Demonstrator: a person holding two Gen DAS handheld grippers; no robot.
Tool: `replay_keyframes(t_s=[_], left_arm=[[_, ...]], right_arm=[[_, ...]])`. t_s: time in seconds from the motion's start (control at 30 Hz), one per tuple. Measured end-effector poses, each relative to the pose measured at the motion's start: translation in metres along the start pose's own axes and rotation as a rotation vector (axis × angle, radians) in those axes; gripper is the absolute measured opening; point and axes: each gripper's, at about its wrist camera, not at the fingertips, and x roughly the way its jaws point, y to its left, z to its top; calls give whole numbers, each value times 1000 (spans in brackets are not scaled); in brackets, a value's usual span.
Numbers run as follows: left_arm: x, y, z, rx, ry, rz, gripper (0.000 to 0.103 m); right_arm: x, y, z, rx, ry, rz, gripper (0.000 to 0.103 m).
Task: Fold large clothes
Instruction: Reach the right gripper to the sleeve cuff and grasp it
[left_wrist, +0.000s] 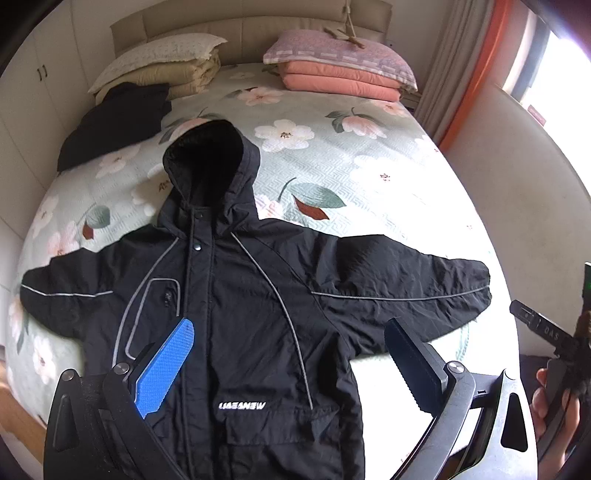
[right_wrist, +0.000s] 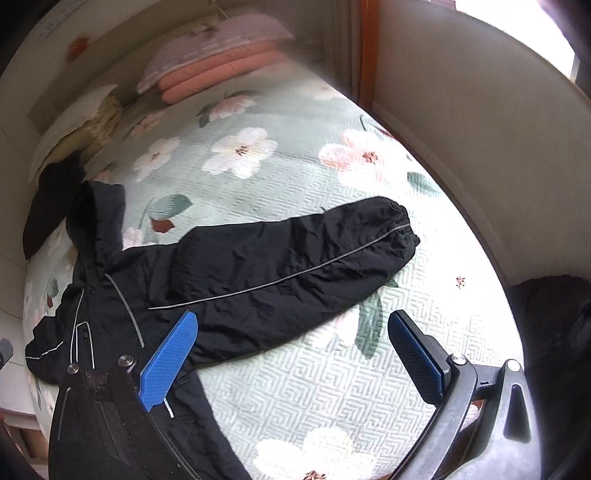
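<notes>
Two wide-open empty grippers, left gripper (left_wrist: 288, 332), right gripper (right_wrist: 293, 325), above black hooded nylon jacket (left_wrist: 236, 306) spread on floral quilted bedspread (left_wrist: 332, 170), hem cut off

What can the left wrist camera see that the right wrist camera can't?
Only the left wrist view shows the white logo on the jacket's front, both sleeves spread out, and the right gripper at the edge.
Only the right wrist view shows the right sleeve's cuff up close.
Both show the black jacket, the flowered bedspread, the pink folded blanket, and open blue-padded jaws.
</notes>
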Motion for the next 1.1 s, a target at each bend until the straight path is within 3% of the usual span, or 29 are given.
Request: replay_keyframes(t_s=[0.07, 0.13, 0.27, 0.37, 0.57, 0.63, 0.73, 0.97, 1.1], left_arm=[[25, -2, -4, -16, 5, -5, 103], [49, -5, -7, -26, 13, 7, 103], [92, -9, -11, -24, 38, 46, 103], [116, -14, -16, -14, 46, 72, 103], [152, -25, -19, -18, 76, 90, 103], [158, -30, -19, -25, 87, 87, 103], [163, -37, -19, -28, 95, 74, 103], [168, -49, -17, -18, 114, 50, 103], [166, -39, -17, -45, 109, 52, 103]], right_arm=[[40, -43, 17, 33, 12, -40, 100], [79, -87, 12, 97, 69, -58, 97], [143, -166, -29, 276, 183, -42, 90], [179, -202, -33, 347, 189, -8, 90], [219, -218, -31, 366, 224, 26, 80], [220, -216, -26, 351, 205, 17, 79], [221, -211, -26, 330, 207, 23, 58], [214, -210, -28, 338, 199, 53, 47], [203, -199, -25, 300, 178, 11, 39]])
